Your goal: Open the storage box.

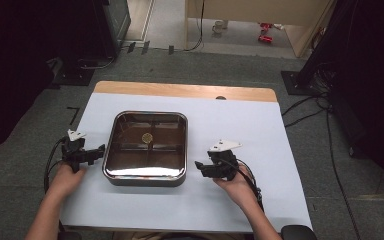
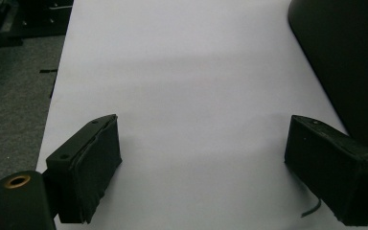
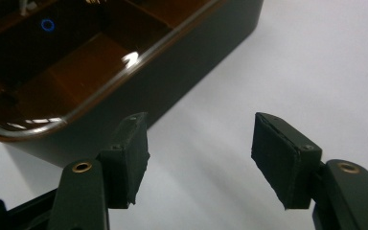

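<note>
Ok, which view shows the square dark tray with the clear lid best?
The high view: the whole square dark tray with the clear lid shows there, its dividers and rounded corners included. The right gripper view catches one near corner and dark side wall; the left gripper view has a dark edge at upper right.

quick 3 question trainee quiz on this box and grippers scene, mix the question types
1. True or false: the left gripper has something between its jaws.
2. Where does the box sit? A) between the two grippers B) left of both C) at the sheet's far edge
3. Fill in: the box rests on a ___ sheet.

Key
1. False. Its jaws stand wide apart over bare sheet.
2. A. The left gripper is at its left side, the right gripper at its right, jaws apart and holding nothing.
3. White.
</note>
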Available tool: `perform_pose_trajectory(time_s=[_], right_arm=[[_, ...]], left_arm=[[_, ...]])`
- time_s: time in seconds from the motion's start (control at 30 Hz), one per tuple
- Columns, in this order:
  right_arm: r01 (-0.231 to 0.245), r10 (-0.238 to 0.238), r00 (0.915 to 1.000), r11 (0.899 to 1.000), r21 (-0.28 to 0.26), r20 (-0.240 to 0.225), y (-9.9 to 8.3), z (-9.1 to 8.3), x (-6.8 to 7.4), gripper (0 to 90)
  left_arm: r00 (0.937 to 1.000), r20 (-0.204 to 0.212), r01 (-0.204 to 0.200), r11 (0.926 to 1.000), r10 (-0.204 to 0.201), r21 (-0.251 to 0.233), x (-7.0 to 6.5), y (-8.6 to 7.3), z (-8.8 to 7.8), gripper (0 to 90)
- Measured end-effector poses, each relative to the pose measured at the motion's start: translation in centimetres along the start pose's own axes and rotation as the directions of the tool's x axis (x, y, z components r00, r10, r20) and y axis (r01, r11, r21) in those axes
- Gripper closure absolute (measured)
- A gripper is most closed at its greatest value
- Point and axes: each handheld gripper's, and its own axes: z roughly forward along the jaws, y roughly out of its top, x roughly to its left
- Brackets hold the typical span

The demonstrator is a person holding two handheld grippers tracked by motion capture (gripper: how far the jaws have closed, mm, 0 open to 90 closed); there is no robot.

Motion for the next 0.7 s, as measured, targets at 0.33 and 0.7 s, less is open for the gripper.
perform_pose_trajectory(time_s=[0.33,0.7], right_arm=[[0.023,-0.024,0.9983,1.000,-0.021,-0.054,2.5,-0.9,0.2,42.3],[0.069,-0.072,0.9943,0.997,-0.039,-0.079,5.6,0.0,1.5,42.3]], left_arm=[[1.0000,0.000,0.000,1.0000,0.000,-0.001,0.0,0.0,0.0,12.1],[1.0000,0.000,0.000,1.0000,0.000,-0.001,0.0,0.0,0.0,12.1]])
